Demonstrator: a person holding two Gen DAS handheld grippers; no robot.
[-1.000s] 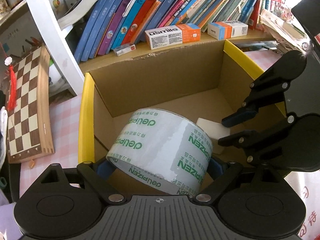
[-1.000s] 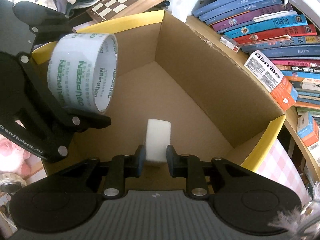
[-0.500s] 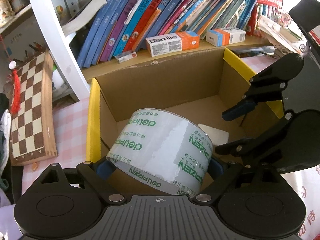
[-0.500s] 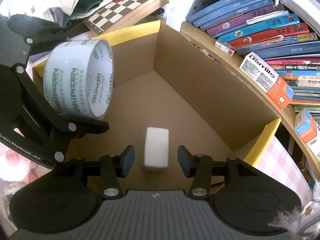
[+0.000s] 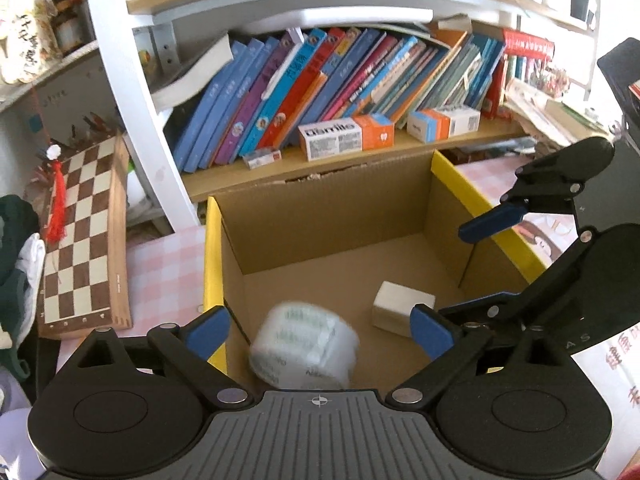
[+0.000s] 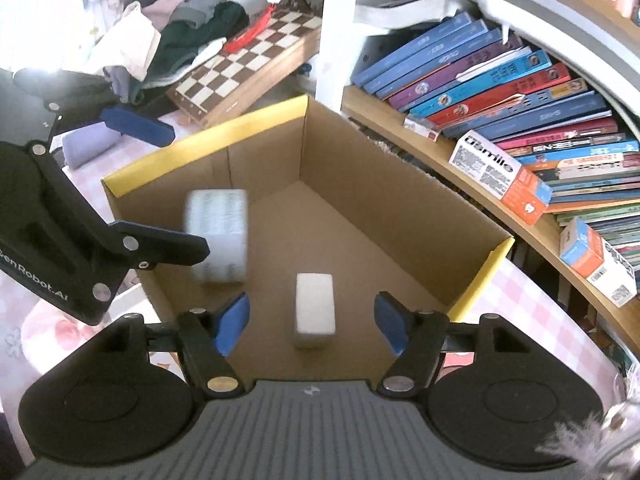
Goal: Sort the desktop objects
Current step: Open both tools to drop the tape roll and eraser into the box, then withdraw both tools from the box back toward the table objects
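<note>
A cardboard box (image 5: 328, 204) with yellow-taped rims stands open below both grippers; it also shows in the right wrist view (image 6: 384, 168). A roll of clear tape (image 5: 304, 346) with green print is blurred, loose inside the box near its left wall, also in the right wrist view (image 6: 218, 236). A white block (image 5: 402, 306) lies on the box floor, also in the right wrist view (image 6: 315, 306). My left gripper (image 5: 320, 332) is open and empty above the tape. My right gripper (image 6: 312, 322) is open and empty above the white block.
A shelf of books (image 5: 320, 76) with small cartons (image 5: 346, 138) runs behind the box. A chessboard (image 5: 80, 240) lies to the left on the pink checked cloth (image 5: 160, 264). Clothes (image 6: 168, 36) are piled beyond it.
My left gripper has opened and the tape roll has dropped into the box. My right gripper opened wider and left the white block on the box floor. Both grippers rose.
</note>
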